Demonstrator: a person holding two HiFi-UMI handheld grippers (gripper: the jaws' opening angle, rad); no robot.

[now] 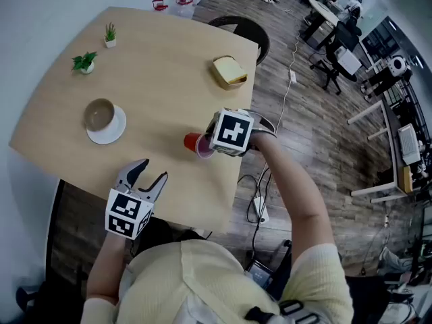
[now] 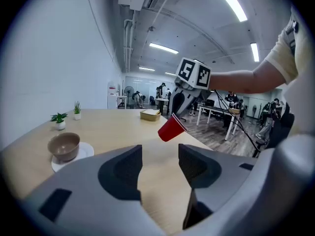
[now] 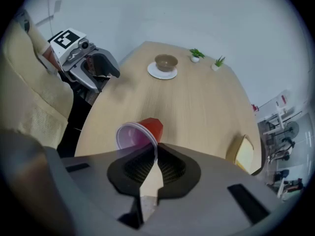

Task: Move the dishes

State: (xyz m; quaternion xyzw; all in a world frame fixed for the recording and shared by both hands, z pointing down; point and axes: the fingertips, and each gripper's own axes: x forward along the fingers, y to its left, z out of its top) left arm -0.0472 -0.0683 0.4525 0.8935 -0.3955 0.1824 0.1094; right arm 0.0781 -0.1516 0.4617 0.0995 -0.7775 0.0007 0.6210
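Left to right: bowl on its saucer, untouched. My left gripper hovers over the table edge, jaws spread and empty, probably free for the bowl. The red cup hangs tilted, its rim pinched by my right gripper for carrying.
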